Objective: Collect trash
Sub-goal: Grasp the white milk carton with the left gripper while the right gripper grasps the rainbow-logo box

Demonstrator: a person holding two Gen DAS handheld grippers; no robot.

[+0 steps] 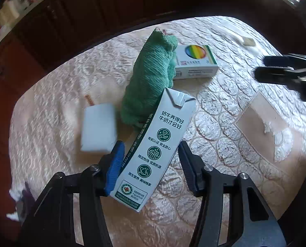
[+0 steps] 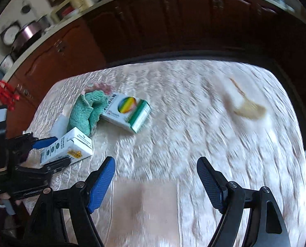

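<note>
Left gripper (image 1: 150, 164): jaws either side of one milk carton (image 1: 153, 150), lower centre; left pad touches, right pad stands clear.
Right gripper (image 2: 156, 180): jaws apart, nothing between.
Counter (image 1: 225, 123): one, cloth-covered.
Sponge (image 1: 98, 128): one, left of carton.
Towel (image 1: 148, 82): one, green, behind carton.
Box (image 1: 196, 61): one, rainbow-printed, farthest, upper centre.

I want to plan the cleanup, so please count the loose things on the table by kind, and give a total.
Cartons and boxes: 2, the milk carton and the rainbow box
Cloths: 1, the green cloth
White blocks: 1
Beige scraps: 1
Total: 5
</note>
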